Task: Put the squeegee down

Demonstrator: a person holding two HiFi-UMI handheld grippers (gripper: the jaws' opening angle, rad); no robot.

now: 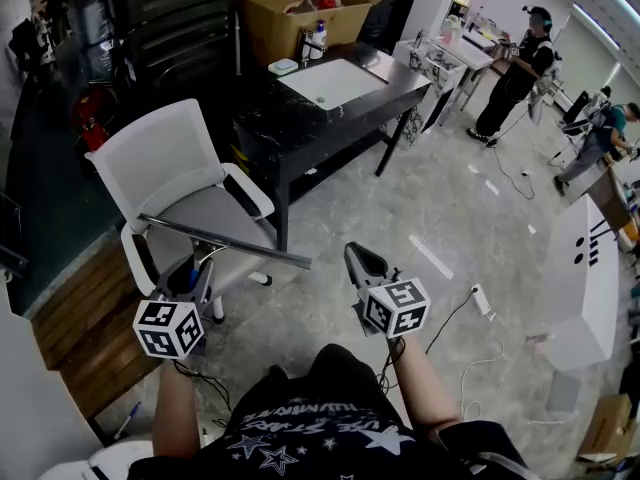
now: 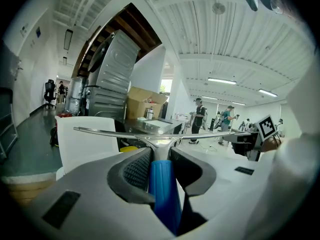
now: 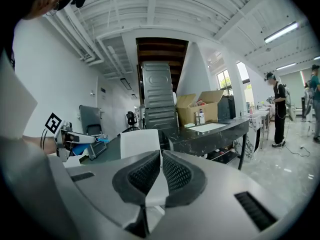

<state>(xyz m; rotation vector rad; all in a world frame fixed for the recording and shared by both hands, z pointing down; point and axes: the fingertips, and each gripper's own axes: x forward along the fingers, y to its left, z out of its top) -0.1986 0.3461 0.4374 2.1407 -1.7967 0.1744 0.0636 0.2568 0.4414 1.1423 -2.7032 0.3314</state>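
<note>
Squeegee (image 2: 159,145) is jutting ahead of the left gripper (image 2: 161,156), jaws pinching its blue handle (image 2: 164,194) for control, while the right gripper (image 3: 161,158) is idling closed and empty.

Chair (image 1: 160,158) behind squeegee (image 1: 225,240); desk (image 1: 268,128) behind chair.

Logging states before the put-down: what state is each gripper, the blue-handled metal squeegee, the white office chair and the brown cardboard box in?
blue-handled metal squeegee: held by its handle, blade crosswise, not yet put down.
left gripper: shut on the squeegee's handle.
right gripper: shut, nothing between its jaws.
white office chair: upright, seat empty.
brown cardboard box: flaps open, things inside.
</note>
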